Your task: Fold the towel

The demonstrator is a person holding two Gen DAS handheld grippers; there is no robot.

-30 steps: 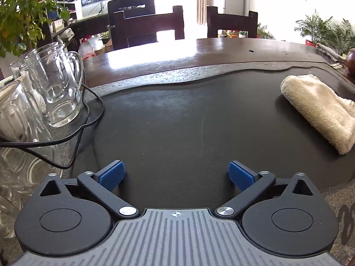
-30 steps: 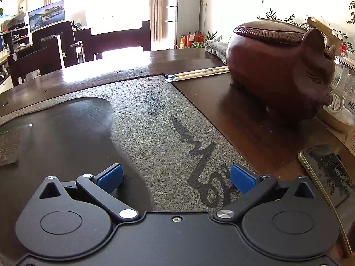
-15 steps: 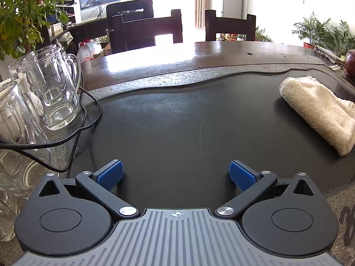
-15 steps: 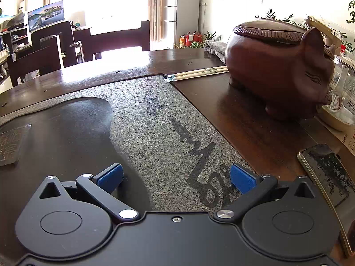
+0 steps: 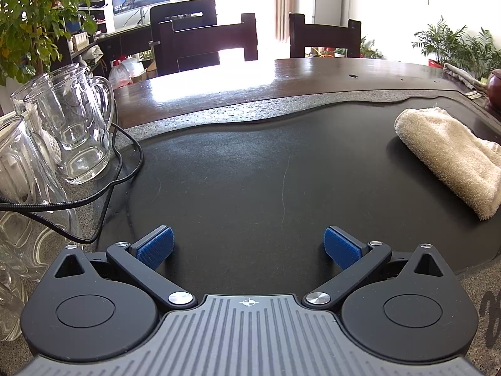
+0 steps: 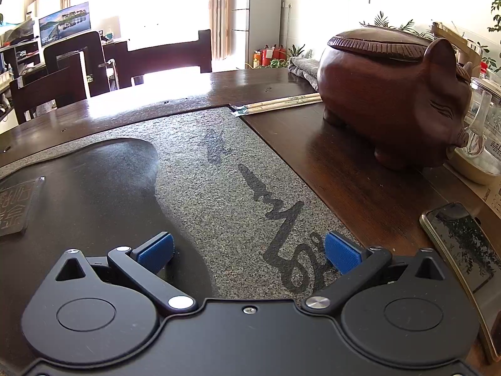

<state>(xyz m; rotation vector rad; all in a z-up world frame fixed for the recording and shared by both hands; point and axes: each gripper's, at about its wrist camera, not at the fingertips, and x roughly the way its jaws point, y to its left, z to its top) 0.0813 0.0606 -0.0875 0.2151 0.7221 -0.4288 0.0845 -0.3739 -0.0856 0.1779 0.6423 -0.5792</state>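
A: Two grippers, left gripper [image 5: 249, 246] and right gripper [image 6: 249, 252], jaws spread wide, each holding nothing.

B: And the towel [image 5: 451, 159]?

A: Far right on the dark slab [image 5: 250, 172], bunched in a roll, well apart from both.

B: Risk?

A: Probably the glass mugs [image 5: 72, 125] and black cable [image 5: 119, 169] at left; a careless sweep could snag them.

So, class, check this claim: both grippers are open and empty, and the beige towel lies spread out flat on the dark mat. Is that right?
One detail is wrong. The towel is not spread flat: the left wrist view shows it bundled into a thick roll on the dark mat. The rest holds: the left gripper and right gripper are open and empty.
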